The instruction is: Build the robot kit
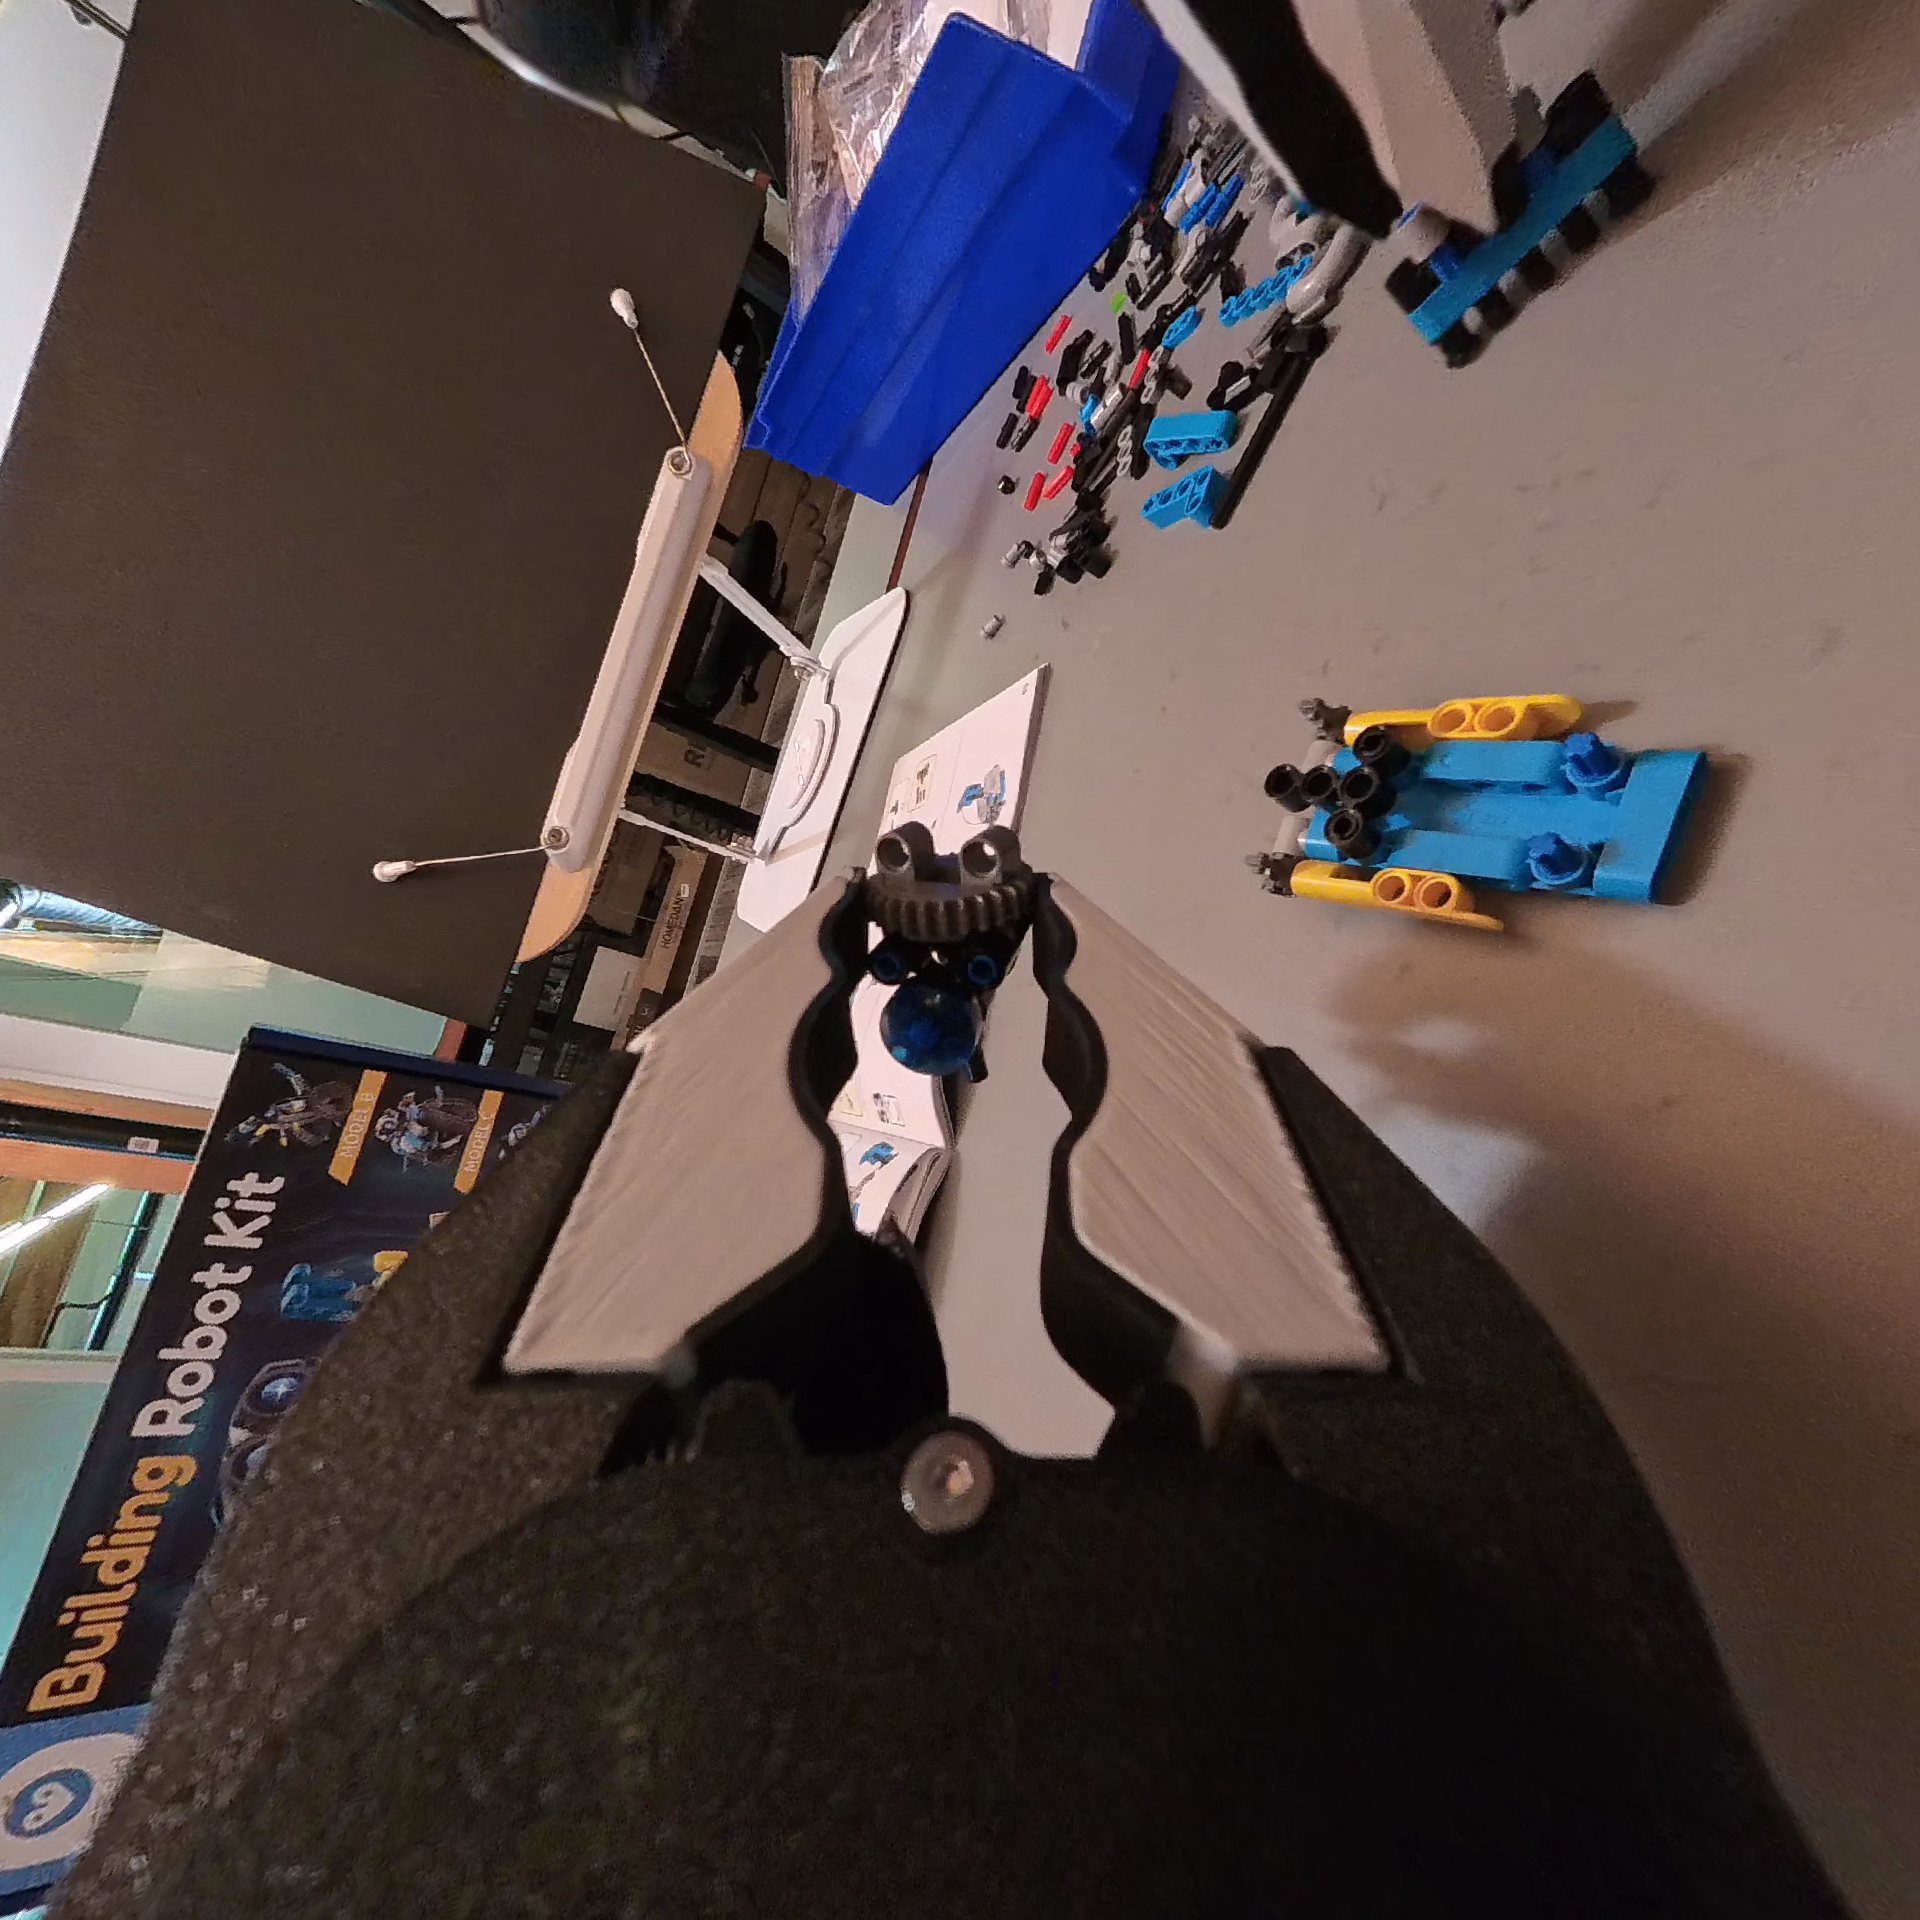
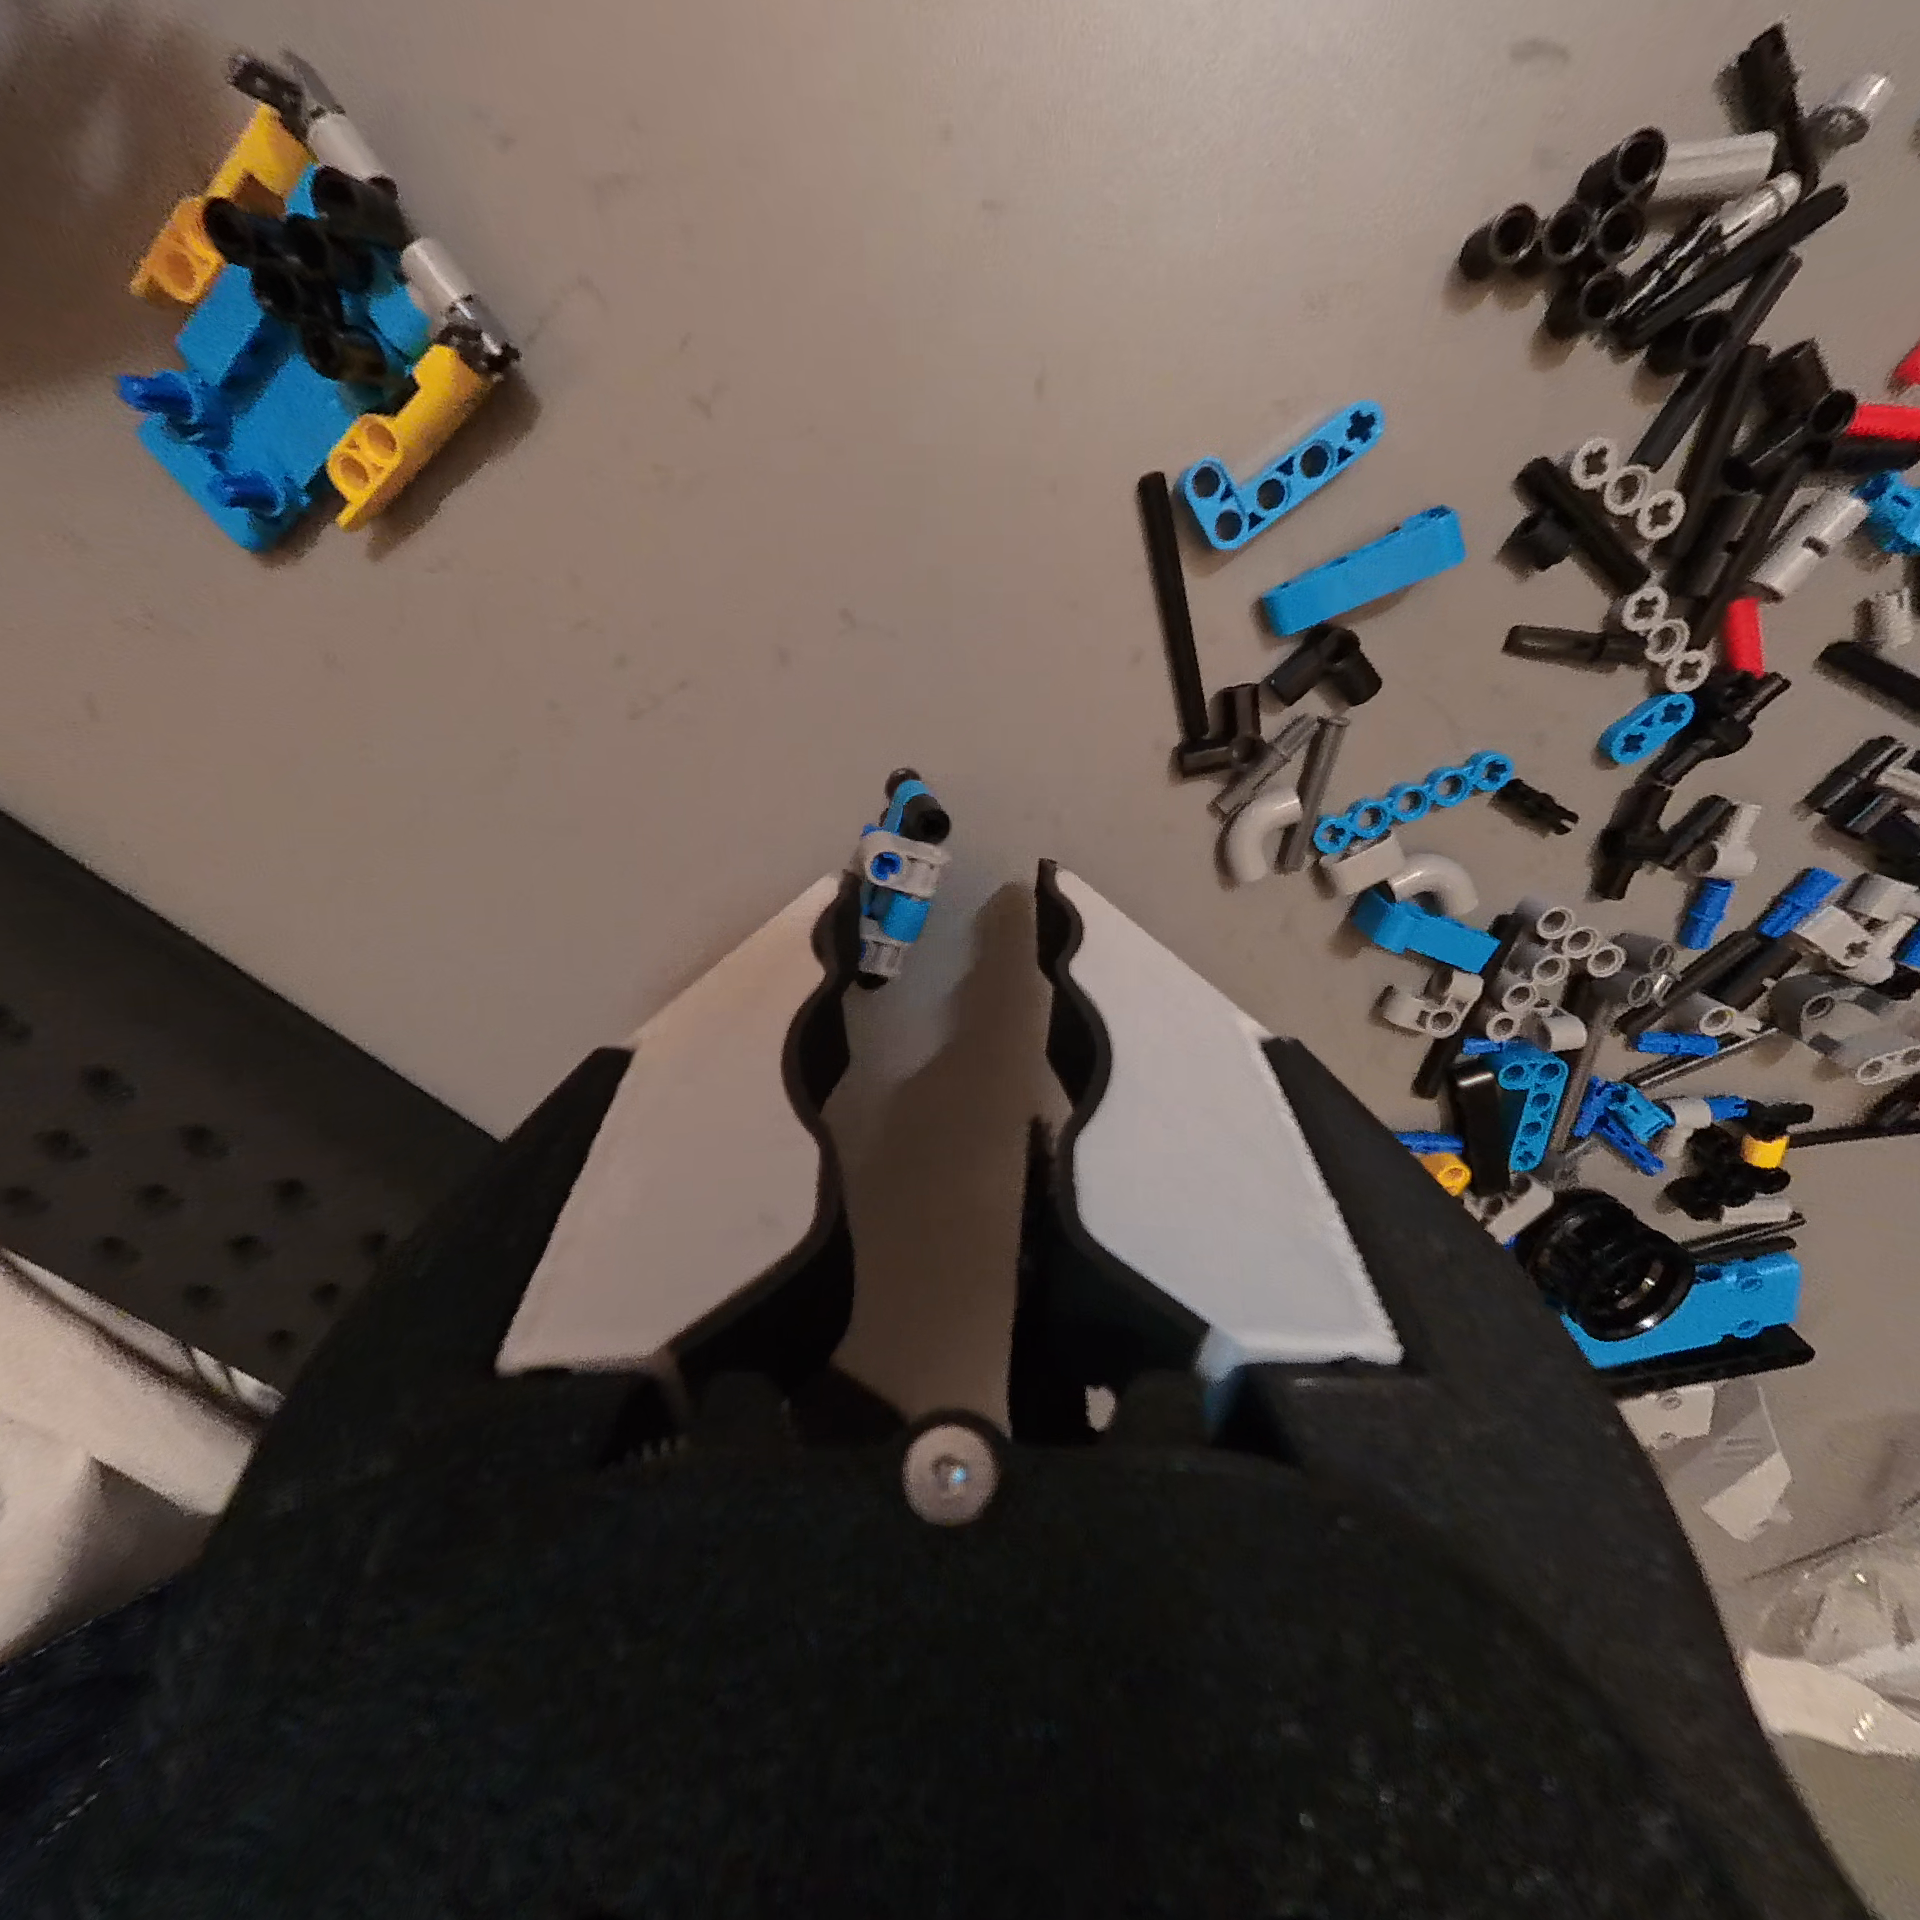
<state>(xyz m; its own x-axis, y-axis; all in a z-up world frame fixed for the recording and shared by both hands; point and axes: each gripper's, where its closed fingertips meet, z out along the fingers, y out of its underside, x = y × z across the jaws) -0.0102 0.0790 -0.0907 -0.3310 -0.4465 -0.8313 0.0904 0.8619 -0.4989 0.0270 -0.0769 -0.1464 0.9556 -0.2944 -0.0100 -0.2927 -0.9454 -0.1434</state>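
My left gripper [image 1: 943, 899] is shut on a small assembly with a dark grey gear [image 1: 940, 906], two grey connector holes on top and blue pins beneath, held in the air above a grey table [image 1: 1558, 1039]. My right gripper [image 2: 940, 883] is open just above the table. A small blue, grey and black connector piece [image 2: 902, 883] sits against its left fingertip [image 2: 826, 914]; the right finger does not touch it. A blue and yellow built base with black connectors [image 1: 1475, 810] lies on the table, also in the right wrist view [image 2: 301, 322].
Several loose black, blue, grey and red parts [image 2: 1662, 727] lie right of my right gripper, also in the left wrist view [image 1: 1143, 395]. A blue bin [image 1: 956, 260], an open instruction booklet [image 1: 966, 769], a kit box [image 1: 260, 1299], a black board on a stand [image 1: 343, 416]. A black perforated plate [image 2: 156, 1091]. The left gripper's tips are roughly 15 centimeters from the right gripper's. The right tips stand about 15 centimeters off the black perforated plate [image 2: 156, 1091].
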